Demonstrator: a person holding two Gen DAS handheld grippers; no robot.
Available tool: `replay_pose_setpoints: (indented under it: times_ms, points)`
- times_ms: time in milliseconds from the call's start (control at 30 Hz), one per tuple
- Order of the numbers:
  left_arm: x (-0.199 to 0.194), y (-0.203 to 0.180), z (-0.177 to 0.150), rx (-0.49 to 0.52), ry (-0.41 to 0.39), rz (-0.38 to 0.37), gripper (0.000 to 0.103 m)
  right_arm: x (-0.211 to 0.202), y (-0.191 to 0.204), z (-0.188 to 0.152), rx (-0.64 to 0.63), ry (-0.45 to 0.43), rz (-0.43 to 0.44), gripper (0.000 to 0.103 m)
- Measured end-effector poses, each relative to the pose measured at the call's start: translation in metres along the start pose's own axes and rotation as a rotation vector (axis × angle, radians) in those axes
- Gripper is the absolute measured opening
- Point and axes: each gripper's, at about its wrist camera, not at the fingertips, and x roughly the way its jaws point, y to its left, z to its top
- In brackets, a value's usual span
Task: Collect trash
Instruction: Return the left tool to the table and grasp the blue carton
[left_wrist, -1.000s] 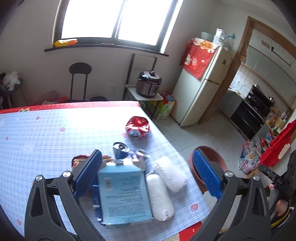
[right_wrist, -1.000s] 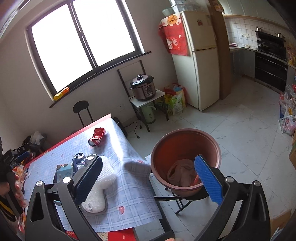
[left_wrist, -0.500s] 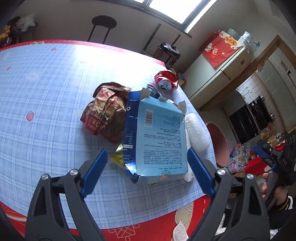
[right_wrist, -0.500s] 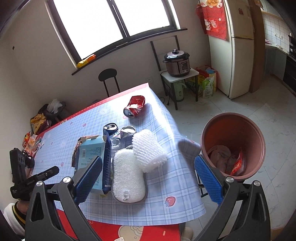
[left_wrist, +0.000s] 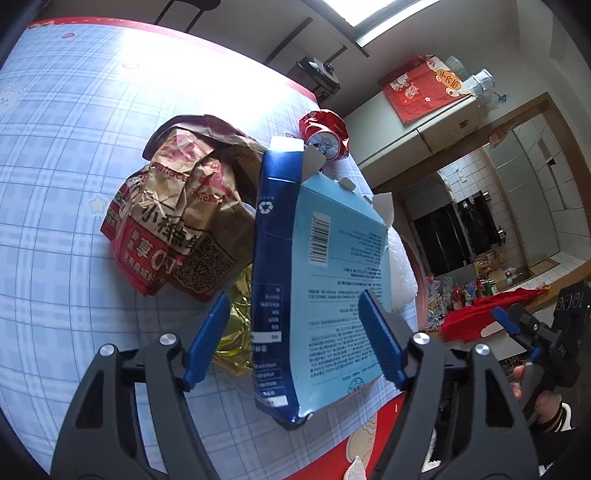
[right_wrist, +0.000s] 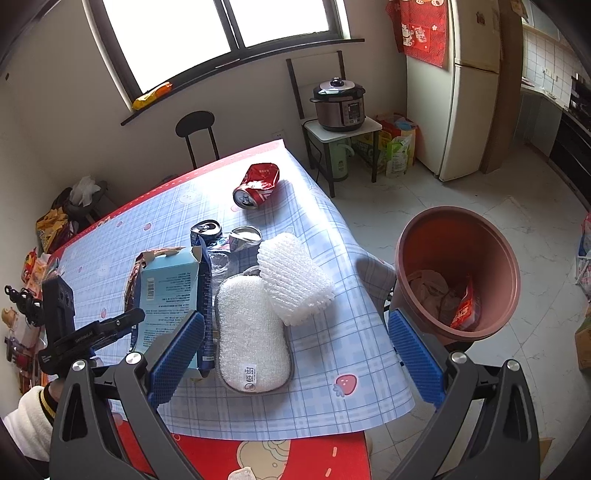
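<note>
A light-blue carton (left_wrist: 332, 280) with a dark-blue side lies on the checked table (left_wrist: 55, 184); my left gripper (left_wrist: 295, 339) is open with its jaws on either side of the carton's near end, not closed on it. A crumpled brown and red paper bag (left_wrist: 177, 214), a gold wrapper (left_wrist: 232, 328) and a crushed red can (left_wrist: 325, 136) lie beside it. My right gripper (right_wrist: 295, 358) is open and empty above the table's near edge, over a white sponge pad (right_wrist: 251, 332) and white foam netting (right_wrist: 291, 280). The carton (right_wrist: 166, 291) and red can (right_wrist: 258, 184) also show there.
A brown bin (right_wrist: 458, 273) with trash inside stands off the table's right edge. Two more crushed cans (right_wrist: 225, 236) lie mid-table. A chair (right_wrist: 195, 136), a rice cooker on a stand (right_wrist: 340, 107) and a fridge (right_wrist: 469, 92) are behind.
My left gripper has dropped and closed in around the carton's near end. My right gripper has swung left from the bin to over the table.
</note>
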Motion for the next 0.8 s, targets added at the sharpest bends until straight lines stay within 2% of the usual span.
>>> replay_pose_setpoints:
  times_ms: [167, 333, 533, 633, 800]
  points:
    - [0.012, 0.011, 0.012, -0.026, 0.021, -0.041, 0.072, 0.004, 0.004, 0.000, 0.005, 0.016, -0.019, 0.098]
    - [0.029, 0.003, 0.019, 0.007, 0.059, -0.052, 0.072, 0.005, 0.007, -0.003, 0.005, 0.022, -0.021, 0.098]
    - [0.049, -0.002, 0.020, -0.022, 0.090, -0.098, 0.071, 0.003, 0.002, -0.004, 0.016, 0.027, -0.023, 0.098]
    - [0.049, -0.009, 0.018, -0.016, 0.086, -0.117, 0.054, 0.002, 0.001, -0.005, 0.019, 0.024, -0.016, 0.098]
    - [0.027, -0.024, 0.014, 0.012, 0.049, -0.096, 0.043, 0.002, 0.002, -0.004, 0.019, 0.018, 0.013, 0.098]
